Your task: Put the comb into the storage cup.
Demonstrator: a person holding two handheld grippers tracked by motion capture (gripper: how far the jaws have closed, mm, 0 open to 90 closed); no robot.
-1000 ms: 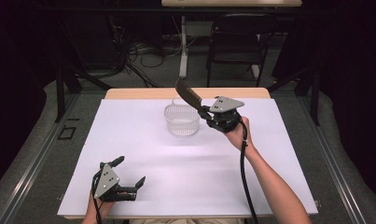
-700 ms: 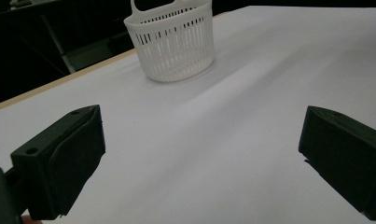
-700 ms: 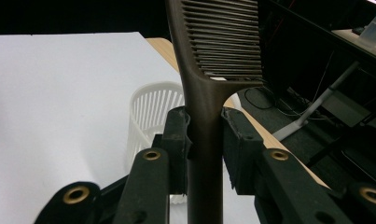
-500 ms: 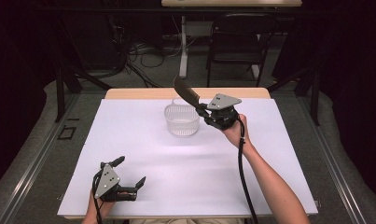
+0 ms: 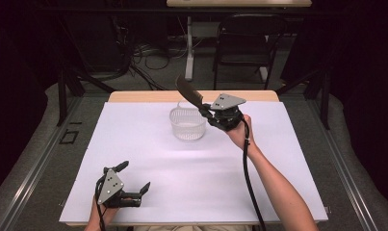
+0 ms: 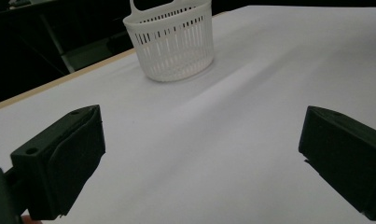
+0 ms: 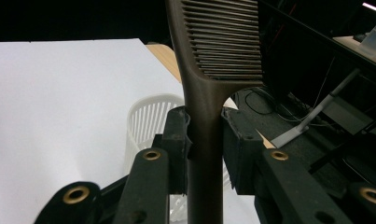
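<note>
A white basket [image 5: 187, 123] is standing upright on the white table [image 5: 288, 163], toward the far side and about in the middle of the width. Its wall is made of thin vertical slats, and a small handle loop is rising from its far rim. The table around the basket is bare. Behind the far edge of the table, beyond the basket, a black chair [image 5: 244, 43] is standing on the floor among cables.

The right gripper [image 5: 208, 114] is hanging just right of the basket, above the table. Its jaws are clenching the handle of a dark brown comb [image 5: 188, 91]. The comb is slanting up and to the left, so its toothed end is standing above the far rim of the basket. In the right gripper view the comb [image 7: 206, 79] is rising straight between the two jaws and the basket [image 7: 150, 126] is lying behind them.

The left gripper [image 5: 134, 179] is resting near the front left corner of the table, well apart from the basket. Its jaws are spread wide and are holding nothing.
</note>
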